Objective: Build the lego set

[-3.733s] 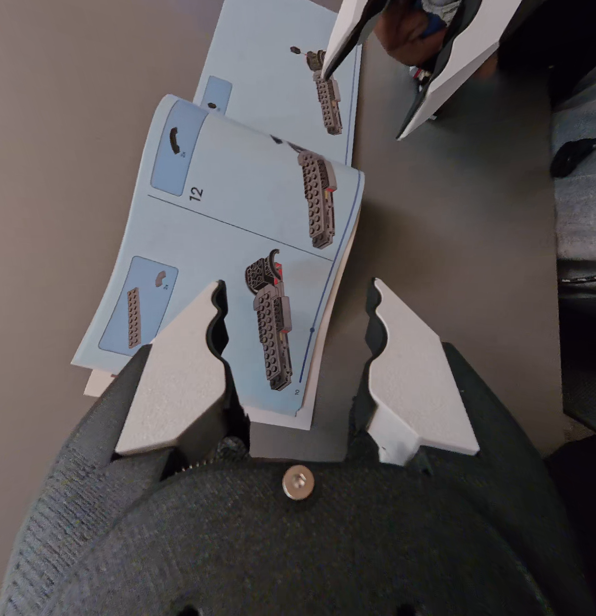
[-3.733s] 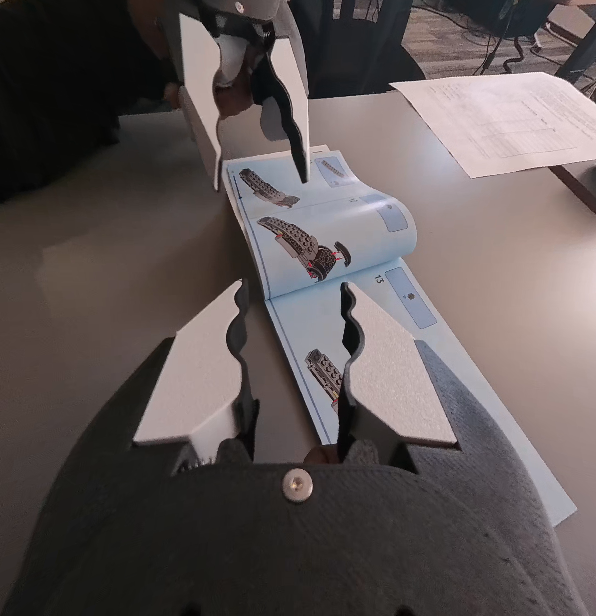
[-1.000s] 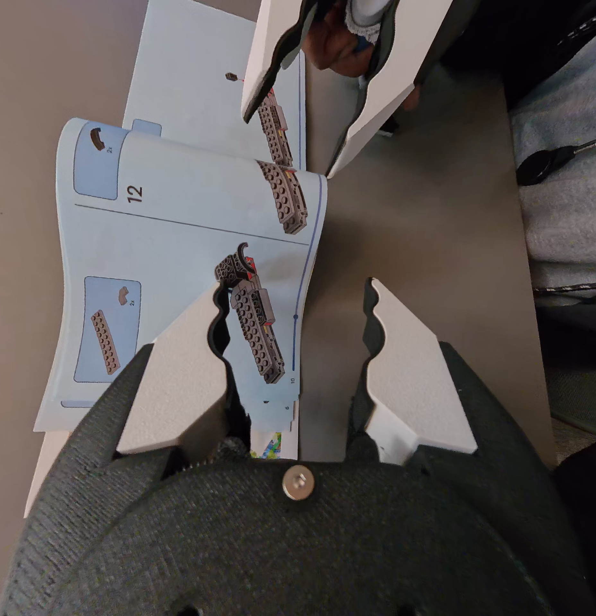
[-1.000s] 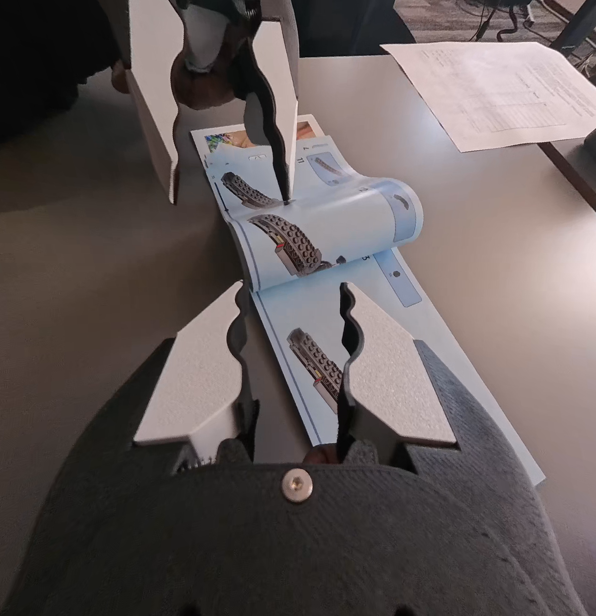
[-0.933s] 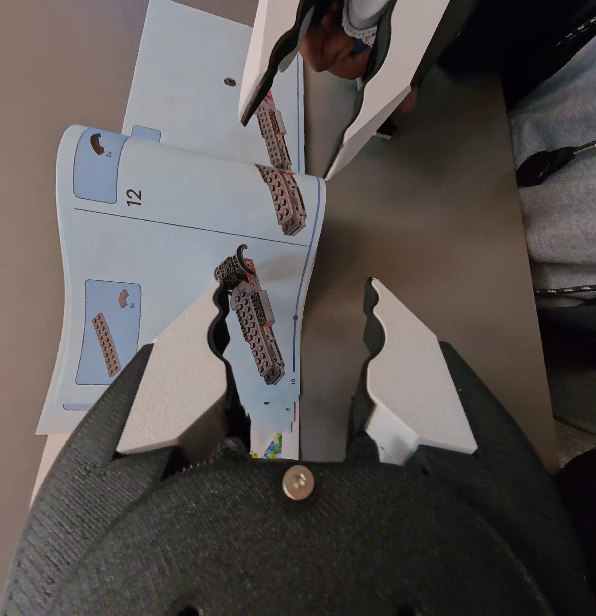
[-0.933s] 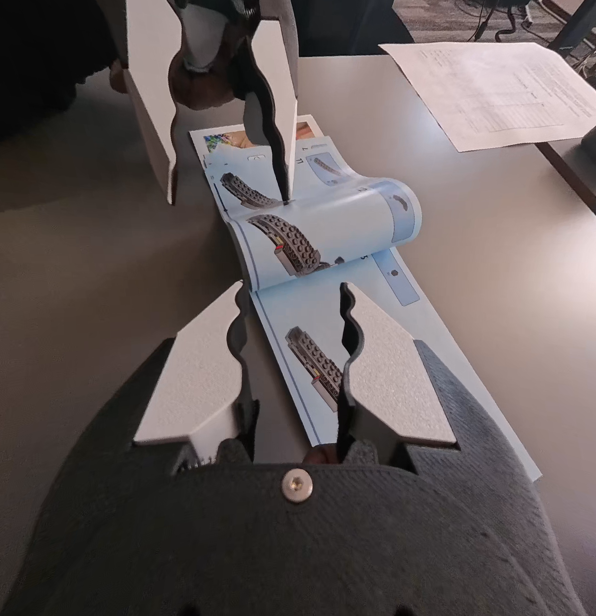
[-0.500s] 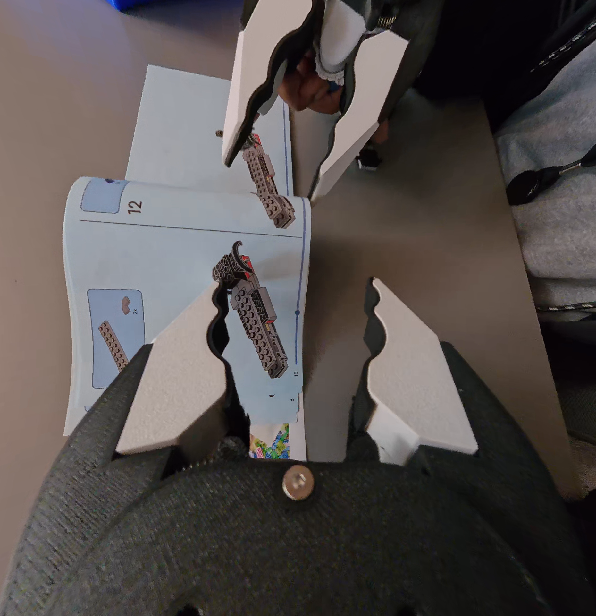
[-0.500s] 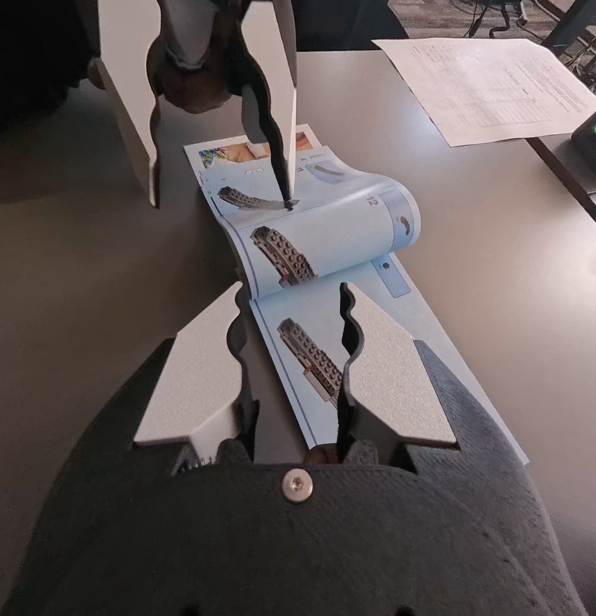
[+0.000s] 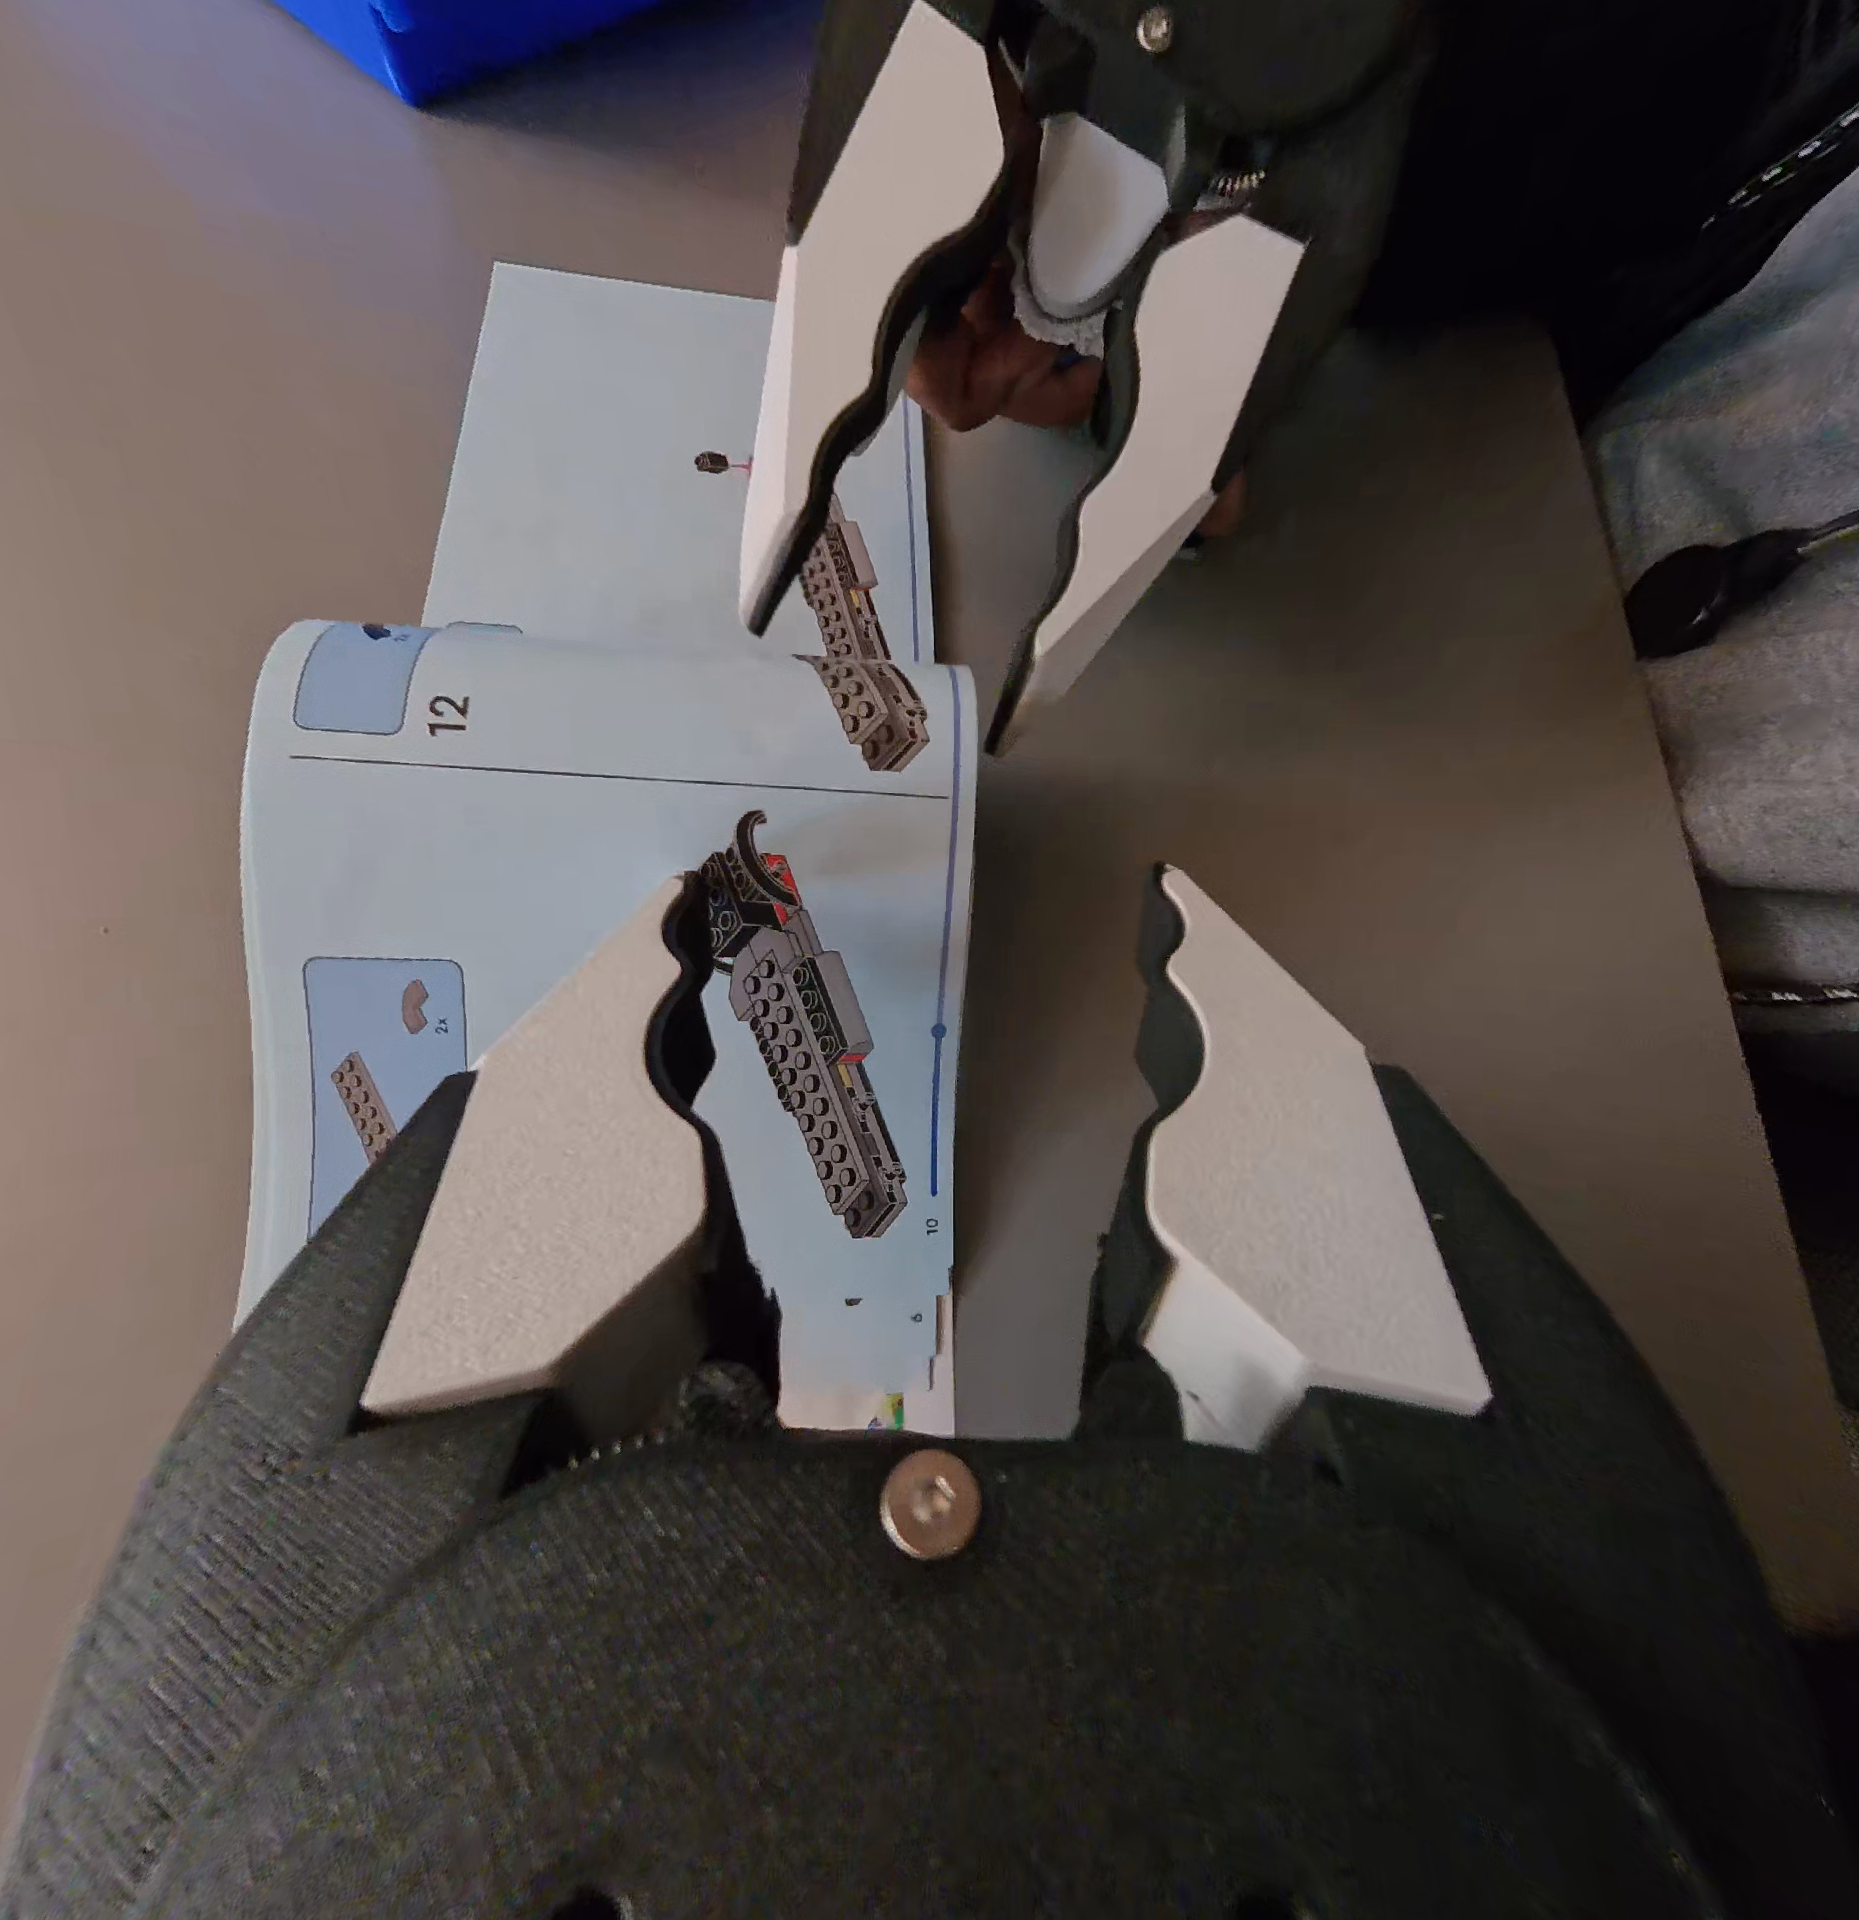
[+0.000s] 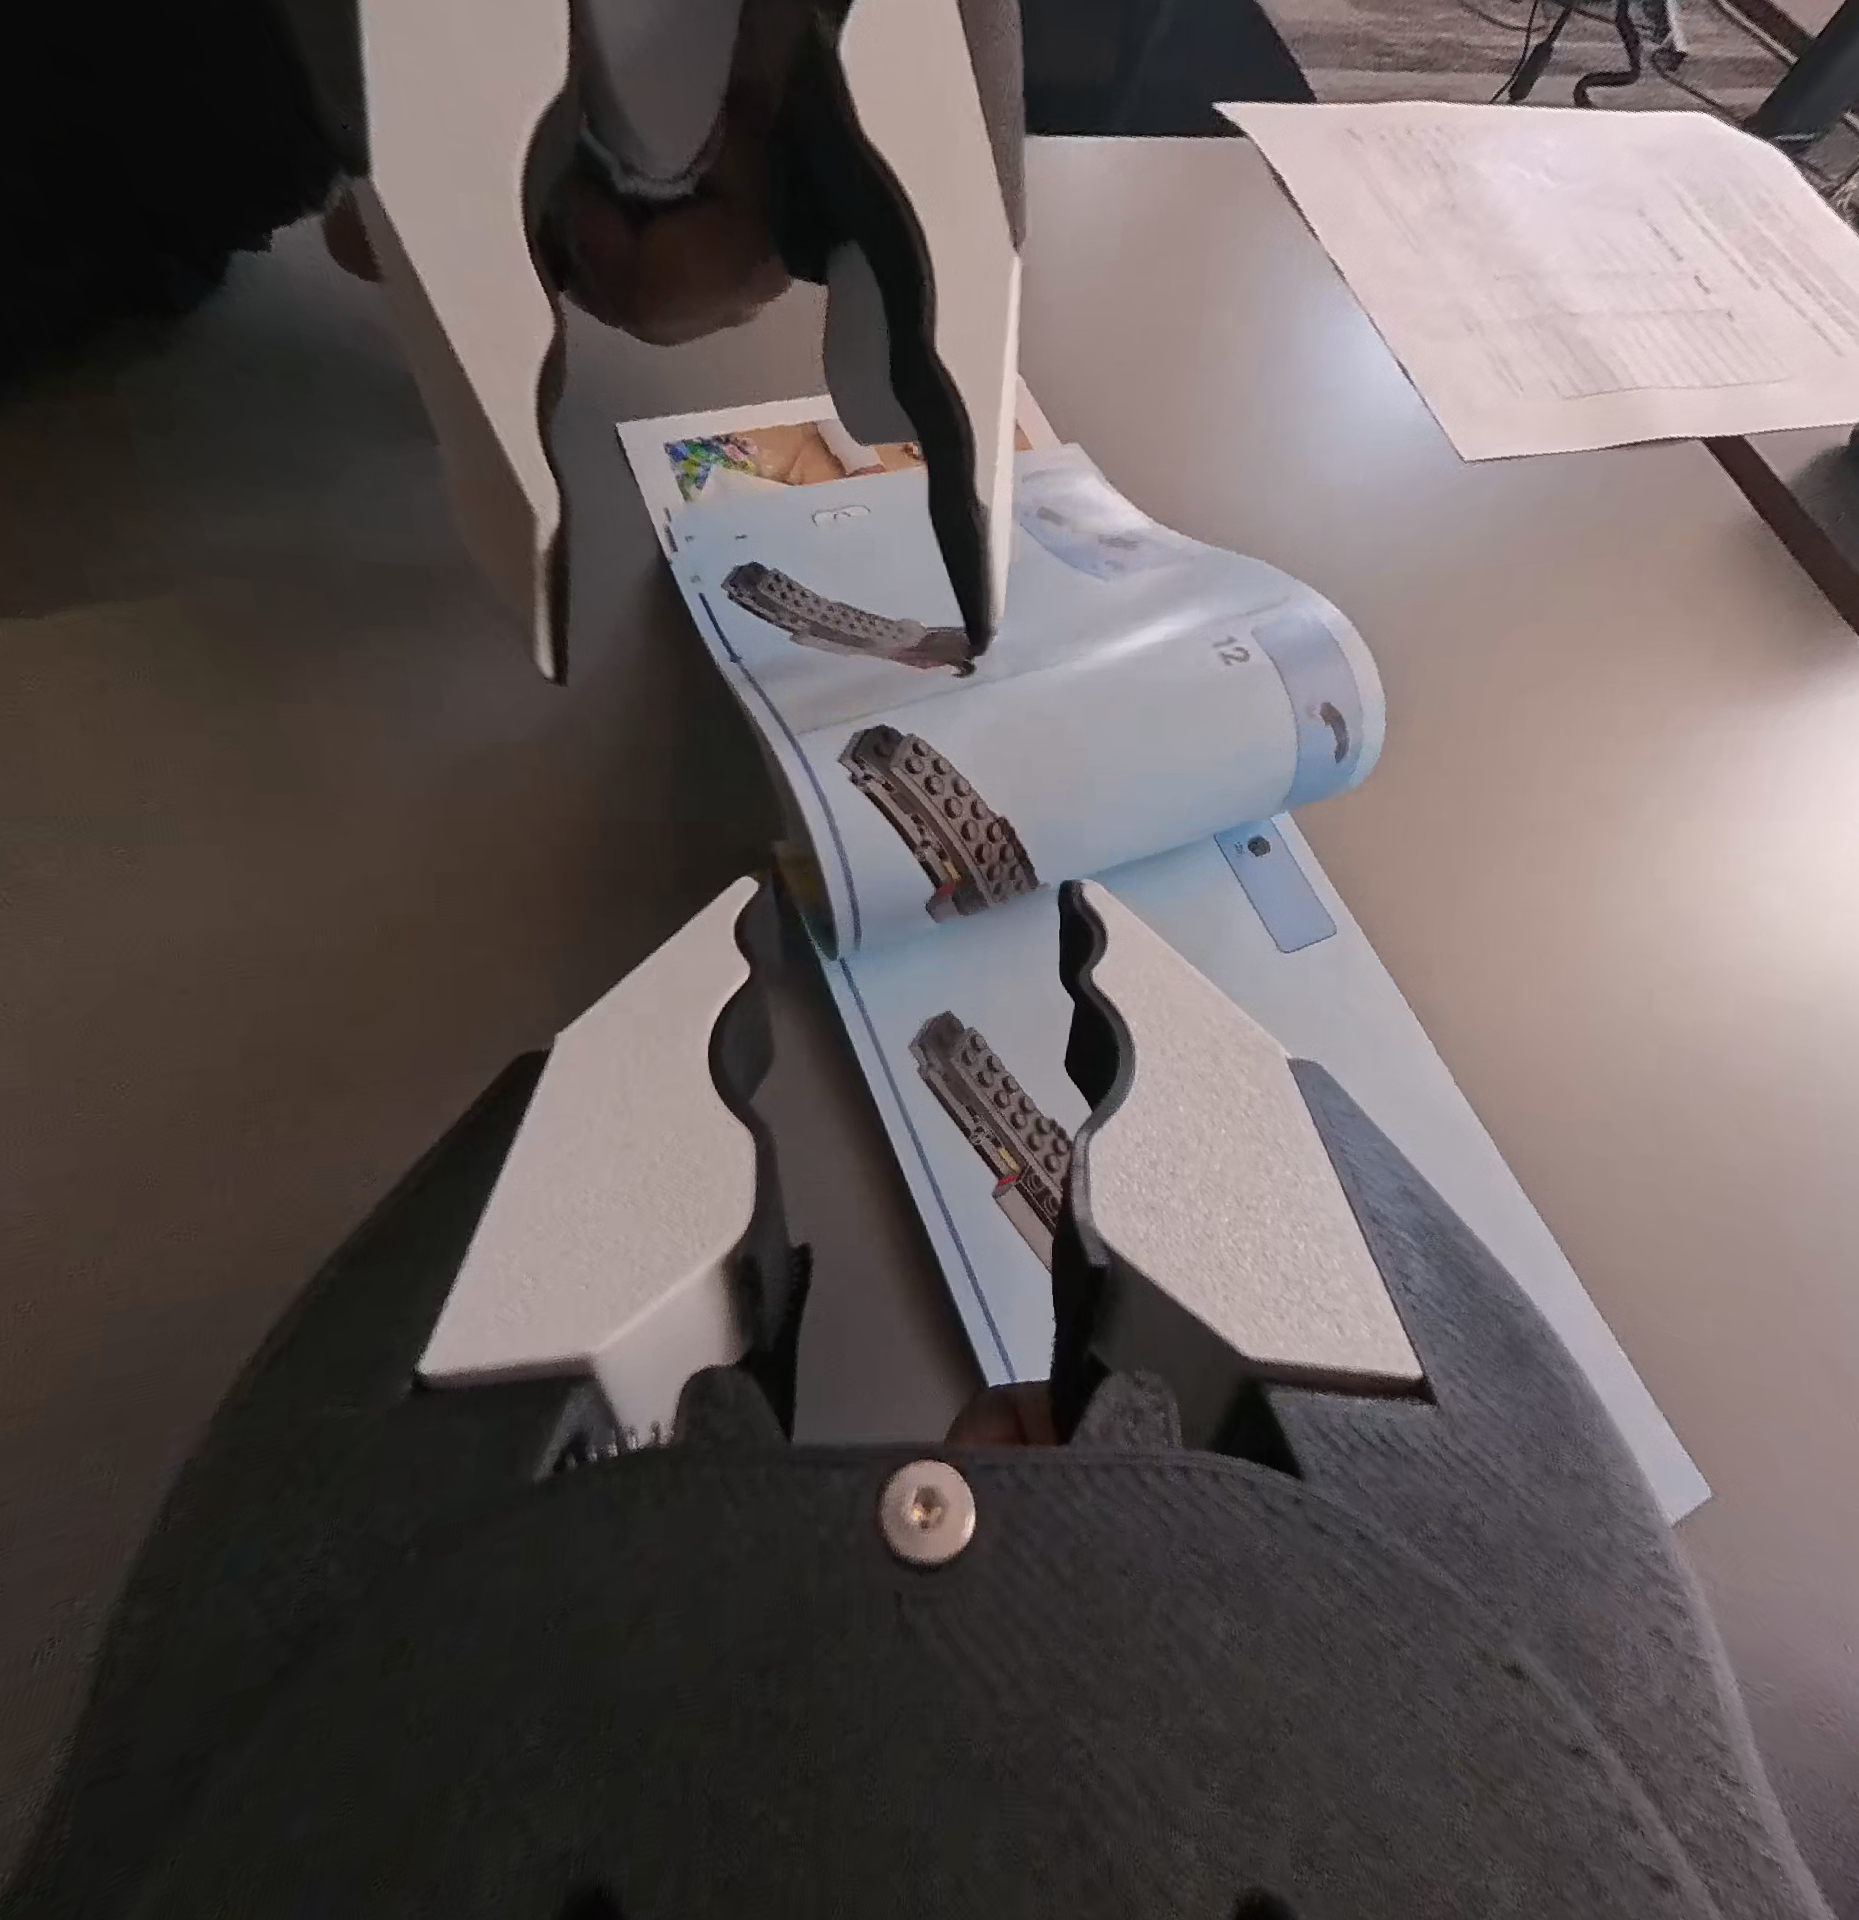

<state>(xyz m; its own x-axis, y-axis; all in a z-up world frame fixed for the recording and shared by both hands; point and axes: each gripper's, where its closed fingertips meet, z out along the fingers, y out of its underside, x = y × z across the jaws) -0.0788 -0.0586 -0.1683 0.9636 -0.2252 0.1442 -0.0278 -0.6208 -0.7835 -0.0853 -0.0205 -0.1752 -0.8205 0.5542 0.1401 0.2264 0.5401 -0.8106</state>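
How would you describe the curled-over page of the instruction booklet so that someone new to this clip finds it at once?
On the grey-brown tabletop lies a pale blue stapled instruction booklet, stretched between the two white-fingered grippers. Its curled page arches up mid-booklet in a roll. Unlike the flat pages on either side and the white printed sheet at the table's far corner, it stands off the surface.

Left hand-held gripper [image 9: 920, 883] jaws apart, right hand-held gripper [image 10: 909, 894] jaws apart, facing each other
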